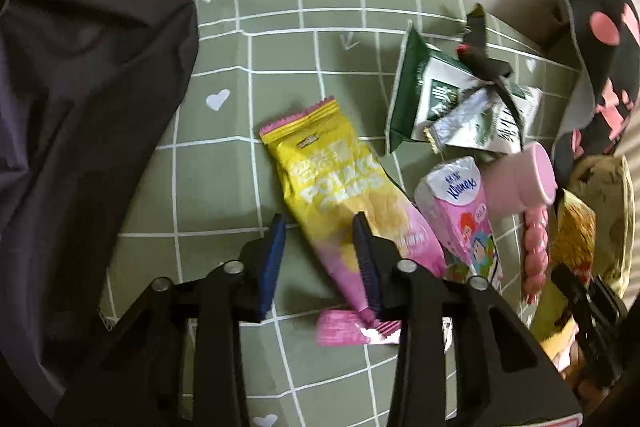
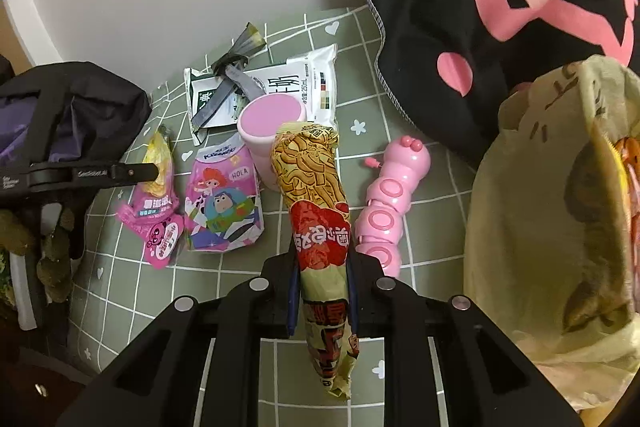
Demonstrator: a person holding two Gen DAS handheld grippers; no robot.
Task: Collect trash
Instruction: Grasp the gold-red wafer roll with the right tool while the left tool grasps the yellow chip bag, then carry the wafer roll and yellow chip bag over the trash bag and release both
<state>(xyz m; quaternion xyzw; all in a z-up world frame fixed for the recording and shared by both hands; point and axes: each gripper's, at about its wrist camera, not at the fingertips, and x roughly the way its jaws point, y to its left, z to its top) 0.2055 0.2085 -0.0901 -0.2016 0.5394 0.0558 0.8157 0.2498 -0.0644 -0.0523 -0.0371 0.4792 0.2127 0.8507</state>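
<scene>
My right gripper (image 2: 322, 259) is clamped on a long yellow-and-red noodle-snack packet (image 2: 316, 195), both blue pads pressing its sides about halfway along its length. The packet stands up off the table (image 2: 120, 267) between the fingers, its top leaning away towards the far side. I hold it mid-body so the crinkly film does not fold over and slip out. To the right, close by, sits a pale yellowish plastic bag (image 2: 532, 211) with its mouth open and some packaging already inside. I take that as the bin for the trash, which is why the packet is raised on that side.

My left gripper (image 1: 318, 227) is part-way closed and empty. Its right finger lies over a yellow-and-pink potato-chip bag (image 1: 340, 183) lying flat on the green checked cloth, the left finger over bare cloth just beside it. The pads are not pressing it yet, I judge. It is lined up across the narrow width of the bag, the easier bite.

Left on the table: a pink tissue pack with cartoon figures (image 2: 224, 203), a small crumpled pink wrapper (image 2: 160, 235), flattened green-and-white cartons (image 2: 264, 87) at the far edge. A pink plastic cup (image 2: 272, 123) and a pink caterpillar toy (image 2: 388, 195) sit between; probably not trash, so I steer around them.
</scene>
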